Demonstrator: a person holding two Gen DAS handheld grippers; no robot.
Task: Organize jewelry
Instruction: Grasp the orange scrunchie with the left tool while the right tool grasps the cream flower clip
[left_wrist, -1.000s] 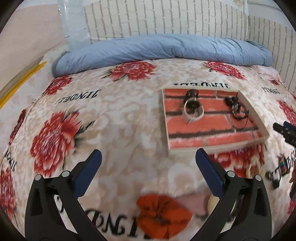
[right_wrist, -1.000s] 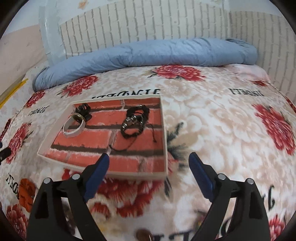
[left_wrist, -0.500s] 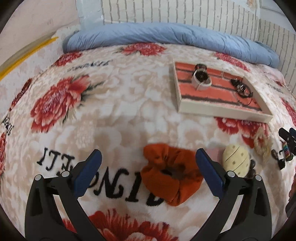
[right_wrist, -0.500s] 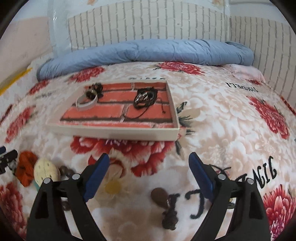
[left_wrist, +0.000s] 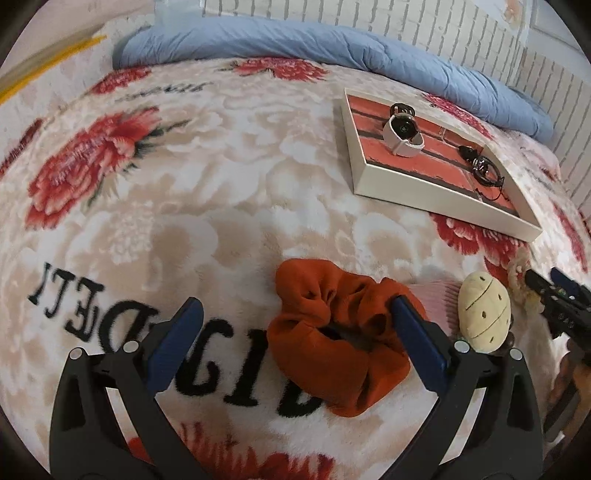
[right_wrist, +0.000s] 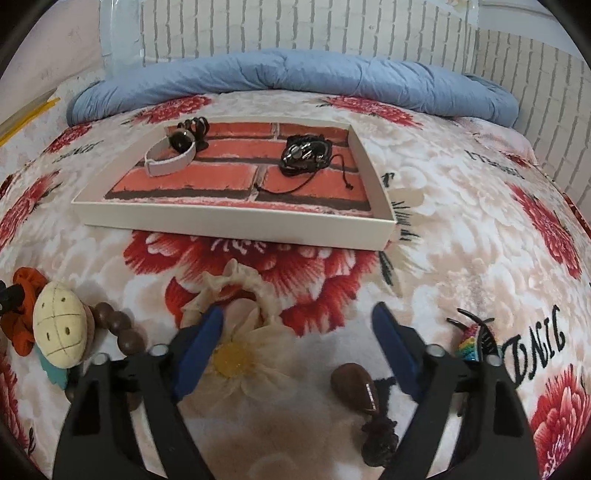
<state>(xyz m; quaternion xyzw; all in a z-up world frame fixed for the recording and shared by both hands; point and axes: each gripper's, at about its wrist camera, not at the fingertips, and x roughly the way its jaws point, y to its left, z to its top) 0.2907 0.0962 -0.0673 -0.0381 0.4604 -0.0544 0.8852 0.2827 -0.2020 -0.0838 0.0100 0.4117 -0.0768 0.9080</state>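
Note:
A shallow white tray (right_wrist: 236, 223) with a brick-pattern floor lies on the bed; it holds a white-strapped watch (right_wrist: 170, 157) and a black corded bracelet (right_wrist: 304, 155). My left gripper (left_wrist: 293, 334) is open, low over an orange scrunchie (left_wrist: 334, 334), its right finger touching the scrunchie's right side. A cream turtle-shell charm (left_wrist: 484, 312) lies just right of it. My right gripper (right_wrist: 297, 345) is open above a cream flower hair tie (right_wrist: 236, 345). A brown pendant on a cord (right_wrist: 356, 384) and a rainbow hair clip (right_wrist: 472, 343) lie near its right finger.
Brown beads (right_wrist: 116, 326) lie beside the turtle charm (right_wrist: 59, 328). A rolled blue duvet (right_wrist: 295, 77) runs along the brick-pattern wall behind the tray. The floral blanket (left_wrist: 221, 177) covers the bed. The right gripper's tip (left_wrist: 554, 295) shows at the left view's right edge.
Both grippers have dropped and pulled back from the tray toward the loose items. The left one now brackets the orange scrunchie; the right one is over the flower hair tie.

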